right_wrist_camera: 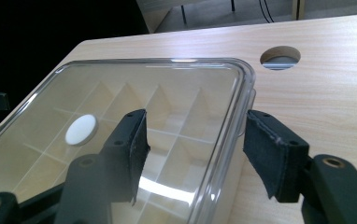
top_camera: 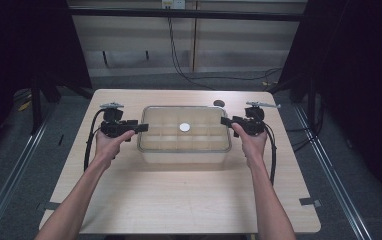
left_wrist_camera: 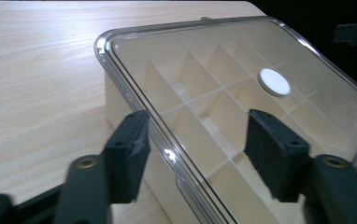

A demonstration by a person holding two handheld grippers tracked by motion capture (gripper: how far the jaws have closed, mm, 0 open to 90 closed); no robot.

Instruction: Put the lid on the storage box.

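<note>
A clear plastic organiser box (top_camera: 184,149) with a transparent lid and inner dividers stands in the middle of the table. A small white round disc (top_camera: 184,127) sits at the lid's centre. My left gripper (top_camera: 141,128) is at the box's left end and my right gripper (top_camera: 225,121) at its right end, each held in a hand. In the left gripper view the open jaws (left_wrist_camera: 197,140) straddle the lid's rim (left_wrist_camera: 204,42) without pressing on it, with the disc (left_wrist_camera: 274,82) beyond. In the right gripper view the jaws (right_wrist_camera: 195,140) likewise stand open astride the lid's edge (right_wrist_camera: 167,74), the disc (right_wrist_camera: 81,129) to their left.
The box rests on a light wooden table (top_camera: 179,200) with a round cable hole (top_camera: 219,103) just behind its far right corner, also seen in the right gripper view as the hole (right_wrist_camera: 280,57). Dark floor and rails surround the table.
</note>
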